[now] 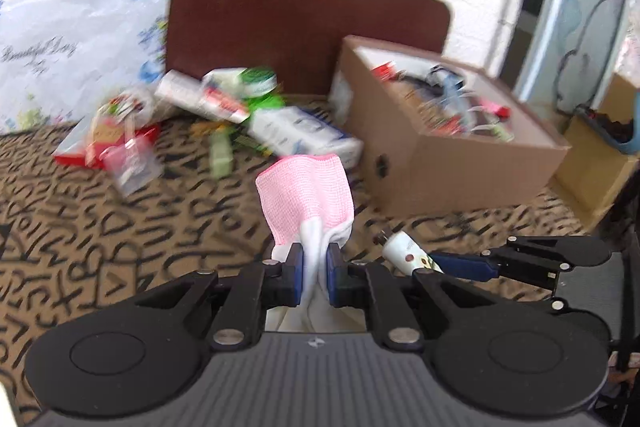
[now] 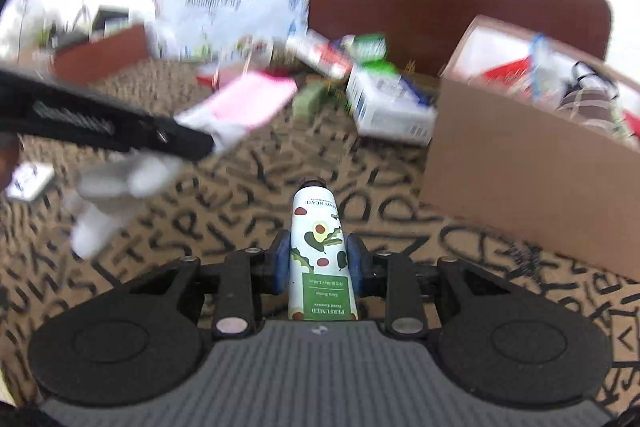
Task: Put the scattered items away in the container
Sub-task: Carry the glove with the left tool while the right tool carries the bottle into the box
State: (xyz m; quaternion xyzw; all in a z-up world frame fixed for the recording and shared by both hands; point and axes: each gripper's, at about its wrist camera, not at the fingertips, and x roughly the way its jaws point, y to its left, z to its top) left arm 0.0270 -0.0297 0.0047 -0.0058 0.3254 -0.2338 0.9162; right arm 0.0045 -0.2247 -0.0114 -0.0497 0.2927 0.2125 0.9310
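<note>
My left gripper (image 1: 315, 267) is shut on a pink and white sock (image 1: 308, 199), held above the patterned surface; the sock also shows in the right wrist view (image 2: 248, 103). My right gripper (image 2: 318, 259) is shut on a hand cream tube (image 2: 320, 251) with an avocado print; the tube also shows at the right of the left wrist view (image 1: 404, 251). The cardboard box (image 1: 460, 163), with several items in it, stands to the right ahead of both grippers, and in the right wrist view (image 2: 528, 179). Scattered items (image 1: 224, 107) lie in a pile to its left.
A white and blue carton (image 1: 304, 135) lies beside the box. A red tray with a clear cup (image 1: 132, 163) lies at the left. A floral plastic bag (image 1: 76, 43) and a brown board (image 1: 296, 23) stand at the back. A smaller cardboard box (image 1: 600, 163) is far right.
</note>
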